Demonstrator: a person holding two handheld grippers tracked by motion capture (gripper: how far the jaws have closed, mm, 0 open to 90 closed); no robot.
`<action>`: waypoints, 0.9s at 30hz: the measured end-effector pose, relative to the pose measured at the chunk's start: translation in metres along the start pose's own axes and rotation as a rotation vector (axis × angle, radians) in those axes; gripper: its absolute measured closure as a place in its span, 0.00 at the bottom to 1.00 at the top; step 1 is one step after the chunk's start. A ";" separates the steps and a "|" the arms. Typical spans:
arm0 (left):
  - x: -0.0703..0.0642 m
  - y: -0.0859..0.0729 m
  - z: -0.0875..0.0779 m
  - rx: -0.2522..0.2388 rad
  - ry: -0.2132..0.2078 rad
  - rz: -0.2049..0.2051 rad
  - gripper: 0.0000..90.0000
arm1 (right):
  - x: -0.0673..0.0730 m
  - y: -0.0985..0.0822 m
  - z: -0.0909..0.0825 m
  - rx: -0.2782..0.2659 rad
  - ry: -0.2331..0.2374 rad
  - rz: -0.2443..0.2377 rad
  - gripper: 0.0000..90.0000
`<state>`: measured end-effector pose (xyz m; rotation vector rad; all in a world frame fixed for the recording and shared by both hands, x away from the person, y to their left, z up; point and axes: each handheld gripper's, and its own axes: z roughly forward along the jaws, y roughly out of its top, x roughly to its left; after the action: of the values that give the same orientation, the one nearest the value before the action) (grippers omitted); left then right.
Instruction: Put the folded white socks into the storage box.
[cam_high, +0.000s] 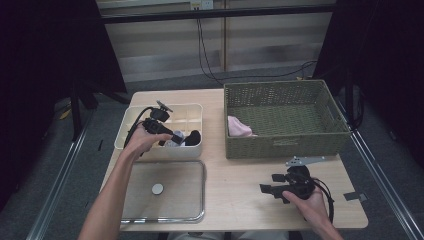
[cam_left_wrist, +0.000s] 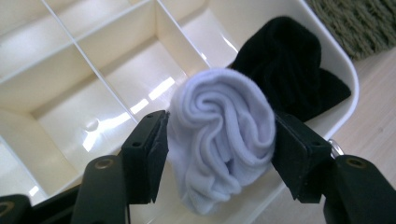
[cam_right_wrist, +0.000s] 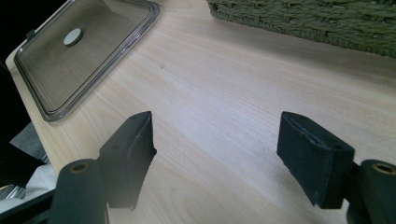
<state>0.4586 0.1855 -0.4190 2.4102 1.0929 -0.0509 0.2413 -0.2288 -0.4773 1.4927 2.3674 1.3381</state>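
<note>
The cream divided box (cam_high: 131, 116) at ten o'clock holds a rolled white sock (cam_left_wrist: 219, 135) beside a black sock (cam_left_wrist: 287, 70). The left gripper (cam_left_wrist: 219, 158) has its jaws spread, pads flanking the white roll without clearly squeezing it. The green woven basket (cam_high: 285, 142) at one o'clock holds a pink cloth (cam_high: 239, 127). The right gripper (cam_right_wrist: 217, 158) rests agape over bare table (cam_right_wrist: 224, 93). A clear lid (cam_high: 165, 192) lies at seven o'clock. No writing is readable.

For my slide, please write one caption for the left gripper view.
Left gripper flanks a rolled white sock over a cream divided plastic box, beside a black sock.
</note>
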 end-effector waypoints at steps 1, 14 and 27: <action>0.000 0.001 -0.001 0.000 0.001 0.002 0.44 | 0.000 0.000 0.000 0.003 -0.002 0.003 0.30; 0.001 -0.001 0.004 0.021 -0.013 0.028 0.80 | 0.002 -0.001 0.000 0.012 0.002 -0.001 0.30; 0.002 -0.003 0.023 0.059 -0.024 0.022 0.84 | 0.002 -0.001 -0.001 0.008 0.002 -0.005 0.29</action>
<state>0.4615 0.1779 -0.4403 2.4671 1.0675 -0.1053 0.2392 -0.2283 -0.4768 1.4867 2.3790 1.3317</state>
